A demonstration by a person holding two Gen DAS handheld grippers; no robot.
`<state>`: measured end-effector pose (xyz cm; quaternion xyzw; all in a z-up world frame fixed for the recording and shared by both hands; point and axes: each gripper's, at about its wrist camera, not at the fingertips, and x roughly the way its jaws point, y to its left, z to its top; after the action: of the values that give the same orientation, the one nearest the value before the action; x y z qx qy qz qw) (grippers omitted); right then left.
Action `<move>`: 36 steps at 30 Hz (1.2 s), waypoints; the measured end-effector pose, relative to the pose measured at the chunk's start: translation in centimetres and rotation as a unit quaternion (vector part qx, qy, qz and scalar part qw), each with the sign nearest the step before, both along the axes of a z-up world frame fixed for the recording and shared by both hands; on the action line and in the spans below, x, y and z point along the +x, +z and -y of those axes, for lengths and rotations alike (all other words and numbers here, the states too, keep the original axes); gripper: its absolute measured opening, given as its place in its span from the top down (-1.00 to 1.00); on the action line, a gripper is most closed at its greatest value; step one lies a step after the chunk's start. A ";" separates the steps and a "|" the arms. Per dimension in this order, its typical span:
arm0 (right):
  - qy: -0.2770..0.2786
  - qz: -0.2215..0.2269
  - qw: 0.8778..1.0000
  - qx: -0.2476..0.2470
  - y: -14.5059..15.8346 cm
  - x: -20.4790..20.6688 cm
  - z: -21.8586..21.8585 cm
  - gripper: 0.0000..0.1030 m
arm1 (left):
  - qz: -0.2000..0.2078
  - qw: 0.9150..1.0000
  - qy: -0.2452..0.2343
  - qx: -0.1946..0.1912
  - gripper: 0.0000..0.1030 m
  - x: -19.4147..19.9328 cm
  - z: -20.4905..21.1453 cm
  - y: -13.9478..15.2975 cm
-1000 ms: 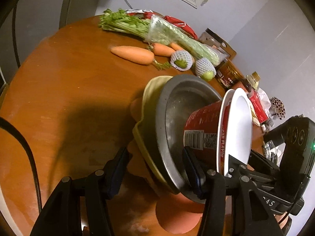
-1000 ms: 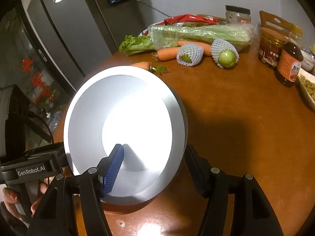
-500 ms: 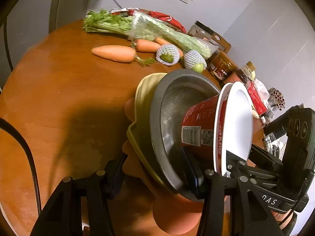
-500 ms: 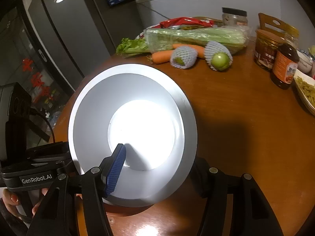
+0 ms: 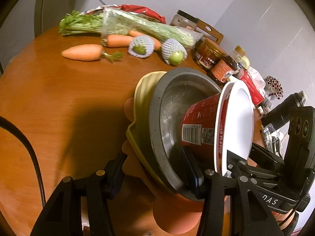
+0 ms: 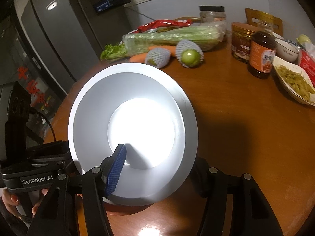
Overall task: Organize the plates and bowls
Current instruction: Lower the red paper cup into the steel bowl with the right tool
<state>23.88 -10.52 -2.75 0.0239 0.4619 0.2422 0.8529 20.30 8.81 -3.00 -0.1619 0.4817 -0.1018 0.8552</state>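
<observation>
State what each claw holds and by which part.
Left claw clamps the lower edge of the stacked dishes: yellow plate and grey metal bowl. Right claw grips the red paper bowl by its near wall.

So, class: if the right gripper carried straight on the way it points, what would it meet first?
Nothing new: the right gripper already straddles the white-lined red paper bowl. Past that, probably the brown wooden table, though depth is unclear.

Desk (image 5: 59, 102) is glossy brown wood, lamp glare all over it. Metal bowl (image 5: 173, 106) looks dull grey and a bit scuffed inside. Paper cup (image 5: 198, 125) has a red printed wrap and smooth white lining. Blue fingers (image 6: 116, 169) are ribbed. Fruit wears white foam netting (image 6: 157, 57).
</observation>
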 end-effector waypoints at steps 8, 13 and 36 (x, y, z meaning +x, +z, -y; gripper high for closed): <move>-0.018 0.000 1.000 0.004 0.1 -0.3 3.0 -0.21 | -0.001 1.000 -0.018 0.005 -0.04 0.7 2.8 -0.1; -0.026 0.000 1.000 0.005 0.1 -0.4 4.2 -0.21 | -0.003 1.000 -0.025 0.008 -0.05 0.9 3.9 -0.1; -0.037 0.003 0.999 -0.004 0.6 -1.2 5.4 -0.21 | 0.002 0.999 -0.030 0.014 -0.05 0.8 5.0 -0.1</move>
<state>22.69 -15.94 -2.17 0.0375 0.4592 0.2085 0.8627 21.11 3.80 -3.06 -0.1353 0.4859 -0.1208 0.8550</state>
